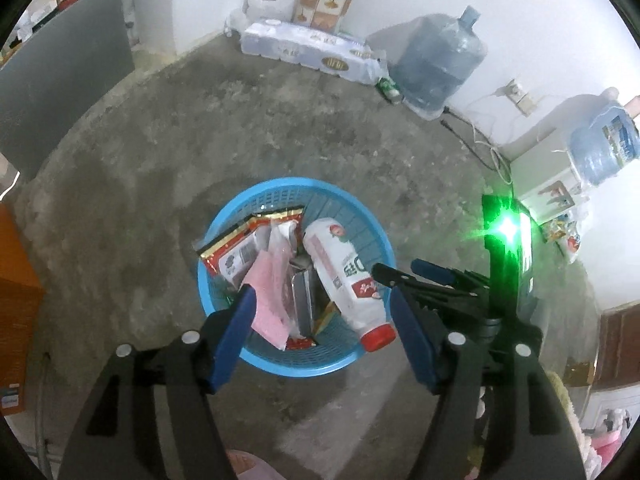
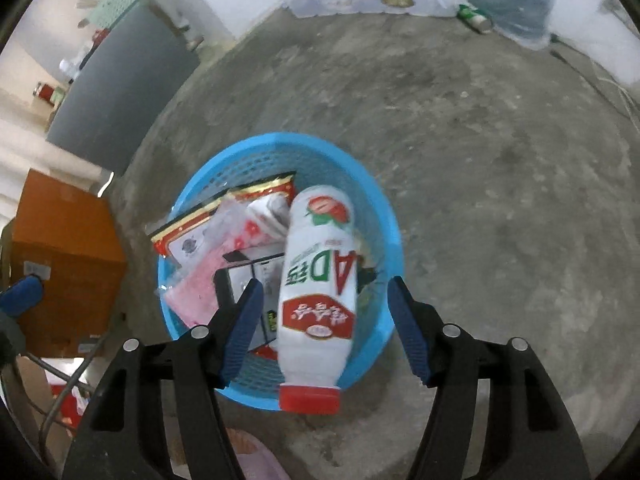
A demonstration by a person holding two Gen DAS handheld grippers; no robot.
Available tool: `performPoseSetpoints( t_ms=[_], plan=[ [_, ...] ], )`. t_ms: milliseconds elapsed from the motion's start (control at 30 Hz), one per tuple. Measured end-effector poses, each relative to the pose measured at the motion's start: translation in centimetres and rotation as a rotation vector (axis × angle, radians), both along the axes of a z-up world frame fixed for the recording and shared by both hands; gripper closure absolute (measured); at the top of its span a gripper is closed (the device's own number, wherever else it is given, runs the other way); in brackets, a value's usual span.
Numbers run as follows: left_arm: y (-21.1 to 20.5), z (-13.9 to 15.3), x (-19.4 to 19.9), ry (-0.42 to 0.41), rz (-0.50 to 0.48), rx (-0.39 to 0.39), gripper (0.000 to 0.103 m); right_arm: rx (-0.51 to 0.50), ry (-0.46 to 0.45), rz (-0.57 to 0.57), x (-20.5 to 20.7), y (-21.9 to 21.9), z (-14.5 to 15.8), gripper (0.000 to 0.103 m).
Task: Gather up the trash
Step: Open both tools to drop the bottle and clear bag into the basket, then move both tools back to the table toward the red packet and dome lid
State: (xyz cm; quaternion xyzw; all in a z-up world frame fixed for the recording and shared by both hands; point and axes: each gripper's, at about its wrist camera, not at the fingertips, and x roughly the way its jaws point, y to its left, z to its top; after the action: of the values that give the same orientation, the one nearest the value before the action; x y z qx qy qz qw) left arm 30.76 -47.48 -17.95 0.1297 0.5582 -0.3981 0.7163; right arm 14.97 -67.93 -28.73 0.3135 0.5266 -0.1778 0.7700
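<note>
A blue mesh basket (image 1: 360, 354) (image 2: 384, 216) stands on the concrete floor. It holds a white drink bottle with a red cap (image 1: 344, 276) (image 2: 320, 292), a red snack wrapper (image 1: 234, 250) (image 2: 188, 236), a pink packet (image 1: 272, 292) (image 2: 196, 284) and a dark box (image 2: 256, 268). The bottle leans with its cap over the near rim. My left gripper (image 1: 322, 320) hovers open above the basket. My right gripper (image 2: 324, 312) is open with the bottle between its fingers, not clamped. The right gripper also shows in the left wrist view (image 1: 400, 272).
An orange cardboard box (image 2: 68, 256) stands left of the basket. A pack of tissue rolls (image 1: 312, 48), a green can (image 1: 388, 88), a water jug (image 1: 440, 64) and cables line the far wall. A water dispenser (image 1: 560, 176) is at right.
</note>
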Motion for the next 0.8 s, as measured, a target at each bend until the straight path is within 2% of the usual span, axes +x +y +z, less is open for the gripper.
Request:
performPoseSetpoints(
  t_ms=[200, 367, 500, 600, 800],
  plan=[
    [2.4, 4.6, -0.8, -0.034, 0.012, -0.072, 0.036, -0.009, -0.022, -0.041, -1.9, -0.5, 1.4, 0.042],
    [6.7, 9.8, -2.7, -0.055, -0.009, -0.154, 0.036, -0.016, -0.106, -0.048, -4.0, 0.9, 5.0, 0.042],
    [11.5, 14.5, -4.4, -0.11, -0.021, -0.232, 0.036, -0.034, -0.22, 0.007, -5.8, 3.6, 10.1, 0.042],
    [16.0, 17.9, -5.7, -0.161, -0.002, -0.288, 0.036, -0.082, -0.287, 0.064, -6.4, 5.8, 13.8, 0.037],
    [25.6, 23.0, -8.6, -0.278, 0.056, -0.356, 0.036, -0.255, -0.446, 0.221, -7.2, 12.5, 23.7, 0.023]
  ],
)
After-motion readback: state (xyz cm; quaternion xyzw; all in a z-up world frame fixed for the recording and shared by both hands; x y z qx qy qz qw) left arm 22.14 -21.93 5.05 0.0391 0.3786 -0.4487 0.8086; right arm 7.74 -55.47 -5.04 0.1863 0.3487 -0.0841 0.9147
